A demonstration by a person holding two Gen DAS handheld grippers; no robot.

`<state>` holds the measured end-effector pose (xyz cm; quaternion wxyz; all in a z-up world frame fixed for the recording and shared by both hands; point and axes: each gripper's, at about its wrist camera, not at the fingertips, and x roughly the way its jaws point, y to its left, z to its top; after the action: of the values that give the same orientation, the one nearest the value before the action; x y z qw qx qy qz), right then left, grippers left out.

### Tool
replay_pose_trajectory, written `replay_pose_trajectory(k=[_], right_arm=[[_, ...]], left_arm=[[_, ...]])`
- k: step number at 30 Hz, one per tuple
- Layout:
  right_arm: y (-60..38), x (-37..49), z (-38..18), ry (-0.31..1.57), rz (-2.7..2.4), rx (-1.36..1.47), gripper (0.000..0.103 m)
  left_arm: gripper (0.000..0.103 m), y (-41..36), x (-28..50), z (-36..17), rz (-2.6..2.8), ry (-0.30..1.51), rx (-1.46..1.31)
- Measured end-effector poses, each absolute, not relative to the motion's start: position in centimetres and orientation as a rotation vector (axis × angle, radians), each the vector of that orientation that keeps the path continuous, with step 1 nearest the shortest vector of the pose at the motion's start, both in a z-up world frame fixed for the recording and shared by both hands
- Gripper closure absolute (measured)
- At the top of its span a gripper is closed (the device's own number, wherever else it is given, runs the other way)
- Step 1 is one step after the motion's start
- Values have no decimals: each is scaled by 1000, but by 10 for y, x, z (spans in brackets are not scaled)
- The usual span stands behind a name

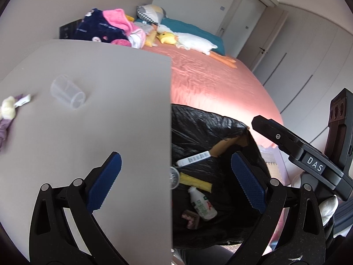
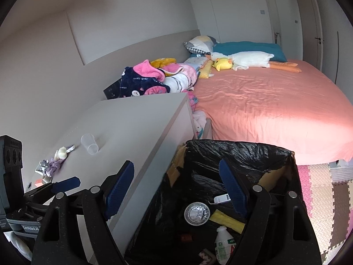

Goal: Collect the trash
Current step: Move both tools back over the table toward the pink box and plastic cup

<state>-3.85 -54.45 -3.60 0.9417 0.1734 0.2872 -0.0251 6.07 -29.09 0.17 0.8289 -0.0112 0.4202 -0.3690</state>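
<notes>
Left gripper (image 1: 176, 176): your jaws stand wide apart with nothing between the blue pads; the tool tilts downward, one finger over the grey cabinet top (image 1: 88, 88), the other over the bin.
Right gripper (image 2: 176, 187): your jaws are spread and empty; it points down at the bin mouth, left finger over the cabinet edge.
Bin (image 2: 242, 154): lined with a black bag, standing between cabinet and bed (image 2: 275, 106). Inside lie a round foil lid (image 2: 197, 213), a small white bottle (image 2: 224, 244) and a yellow wrapper (image 2: 227, 219).
Remaining trash: a clear plastic cup (image 1: 68, 92) lies on its side on the cabinet top, near a crumpled wrapper cluster (image 2: 49, 165) further left.
Readable writing: "DAS" on the right tool's body in your left view; bottle print is too small to read.
</notes>
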Motion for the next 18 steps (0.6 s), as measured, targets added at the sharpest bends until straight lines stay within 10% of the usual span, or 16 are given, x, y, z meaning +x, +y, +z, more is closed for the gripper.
replay_pose_trajectory(k=[18], right_arm=[[-453,7,-38,641,151,251,23]], left_arm=[[7,-174,82,-5,-521,866,-94]])
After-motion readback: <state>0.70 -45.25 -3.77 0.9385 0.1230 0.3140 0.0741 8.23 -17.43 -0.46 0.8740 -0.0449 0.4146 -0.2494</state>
